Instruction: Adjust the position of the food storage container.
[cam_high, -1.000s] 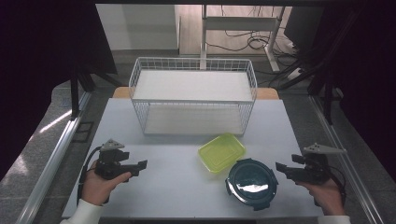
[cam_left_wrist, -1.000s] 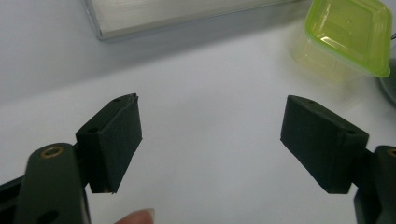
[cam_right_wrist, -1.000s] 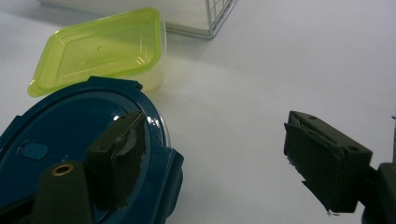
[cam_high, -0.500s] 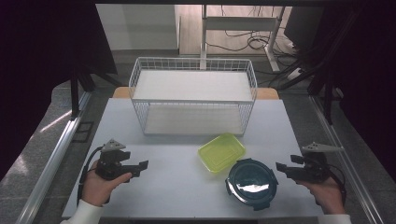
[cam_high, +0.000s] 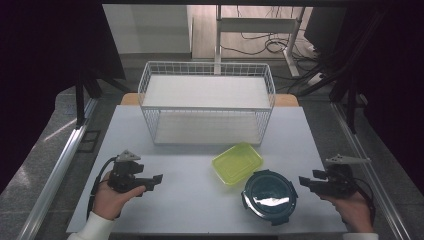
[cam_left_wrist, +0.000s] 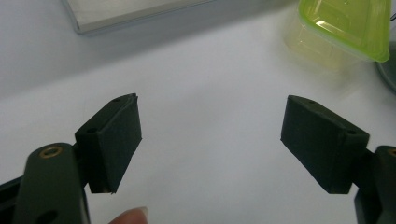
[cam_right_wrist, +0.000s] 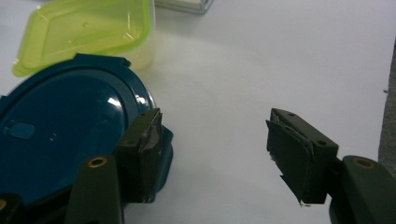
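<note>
- Right claw (cam_high: 306, 181) lies low at the desk's near right, its jaws parted and just been narrowing, with bare desk (cam_right_wrist: 243, 70) between them; it points left at the round blue container (cam_high: 269, 196).
- That container sits flat, lid up, by the near edge, with no long axis.
- Left claw (cam_high: 156, 179), gaping wide over nothing, points right across open desk.
- The green box (cam_high: 238, 163) touches the container's far side, its long axis slanting.
- The wire basket (cam_high: 207, 102) bounds the far edge.

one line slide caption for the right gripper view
Right gripper, jaws open with nothing between them, beside the round blue container and green-lidded container.
</note>
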